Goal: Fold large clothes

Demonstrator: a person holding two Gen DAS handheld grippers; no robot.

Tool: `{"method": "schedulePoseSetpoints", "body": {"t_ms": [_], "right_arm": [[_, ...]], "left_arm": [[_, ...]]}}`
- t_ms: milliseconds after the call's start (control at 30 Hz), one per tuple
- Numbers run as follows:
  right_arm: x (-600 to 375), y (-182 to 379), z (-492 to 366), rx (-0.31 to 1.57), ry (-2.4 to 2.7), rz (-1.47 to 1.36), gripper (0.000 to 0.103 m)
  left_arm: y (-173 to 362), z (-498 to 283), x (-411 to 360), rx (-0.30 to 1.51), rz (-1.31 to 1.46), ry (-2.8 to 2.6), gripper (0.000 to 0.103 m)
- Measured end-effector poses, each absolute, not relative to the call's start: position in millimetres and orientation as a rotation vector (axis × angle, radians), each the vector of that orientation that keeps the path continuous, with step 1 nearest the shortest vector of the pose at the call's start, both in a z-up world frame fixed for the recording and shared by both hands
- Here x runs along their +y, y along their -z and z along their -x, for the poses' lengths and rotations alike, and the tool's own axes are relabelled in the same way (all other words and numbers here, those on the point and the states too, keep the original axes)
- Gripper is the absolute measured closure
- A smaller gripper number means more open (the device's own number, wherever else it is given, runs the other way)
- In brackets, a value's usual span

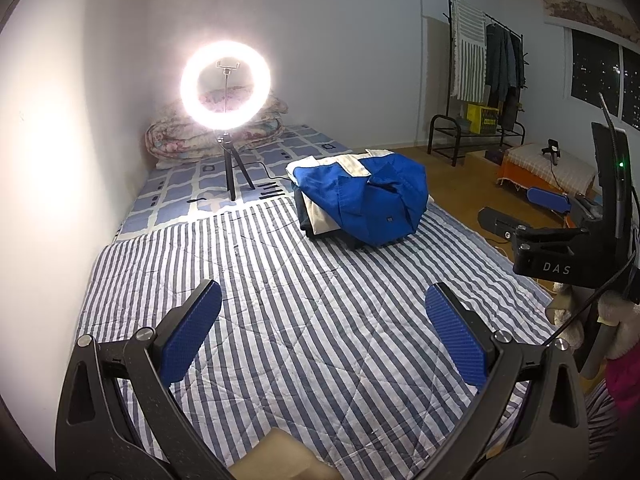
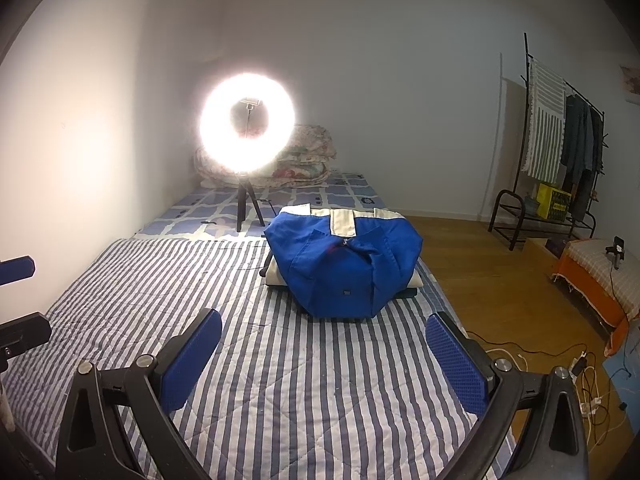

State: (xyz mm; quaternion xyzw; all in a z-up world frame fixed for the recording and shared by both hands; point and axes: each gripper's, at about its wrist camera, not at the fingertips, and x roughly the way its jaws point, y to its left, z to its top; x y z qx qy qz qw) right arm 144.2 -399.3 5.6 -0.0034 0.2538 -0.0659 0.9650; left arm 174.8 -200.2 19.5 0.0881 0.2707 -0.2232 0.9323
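Note:
A blue garment with cream trim (image 1: 368, 196) (image 2: 344, 268) lies folded on top of a small stack of folded clothes, toward the far right part of the striped quilt (image 1: 304, 320) (image 2: 280, 380). My left gripper (image 1: 324, 304) hovers open over bare quilt, well short of the stack, nothing between its blue pads. My right gripper (image 2: 324, 340) is open too, just in front of the stack and holding nothing. In the left wrist view the right gripper's black body (image 1: 560, 248) shows at the right edge.
A lit ring light on a tripod (image 1: 226, 88) (image 2: 248, 124) stands beyond the quilt, with a folded floral duvet (image 1: 180, 136) behind it by the wall. Right of the mattress are wooden floor, a clothes rack (image 1: 484, 80), cables (image 2: 580, 380) and a low covered bench (image 2: 600, 276).

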Motion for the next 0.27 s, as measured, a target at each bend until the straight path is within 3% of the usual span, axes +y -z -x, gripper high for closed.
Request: {"method": "schedulePoseSetpoints", "body": {"t_ms": [267], "right_arm": [[-395.6, -3.1, -144.0, 0.517, 0.126, 0.018, 0.0]], "left_arm": [[-20.5, -174.3, -199.0, 0.545, -0.181, 0.453, 0.0]]}}
